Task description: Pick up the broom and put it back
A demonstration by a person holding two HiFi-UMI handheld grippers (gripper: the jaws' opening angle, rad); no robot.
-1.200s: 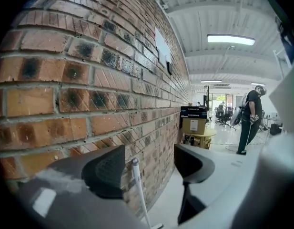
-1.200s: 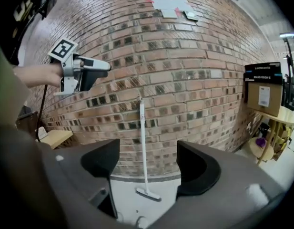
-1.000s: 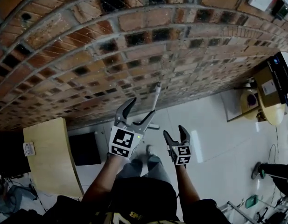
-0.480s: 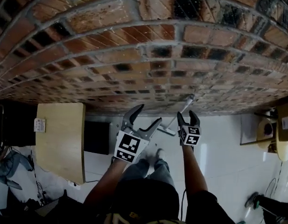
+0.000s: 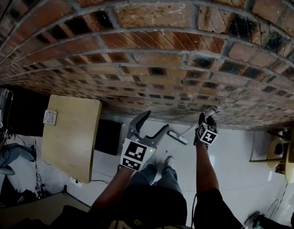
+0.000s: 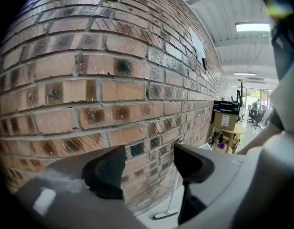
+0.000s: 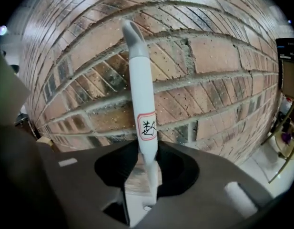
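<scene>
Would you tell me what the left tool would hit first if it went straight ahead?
Probably the brick wall, which fills the view between the left tool's open jaws; the broom stands lower and right of that line.

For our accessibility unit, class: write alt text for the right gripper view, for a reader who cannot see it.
The right gripper, whose jaws have just been closing, clamps a white broom handle rising between them. A red-bordered label sits on it; a brick wall fills the background.
</scene>
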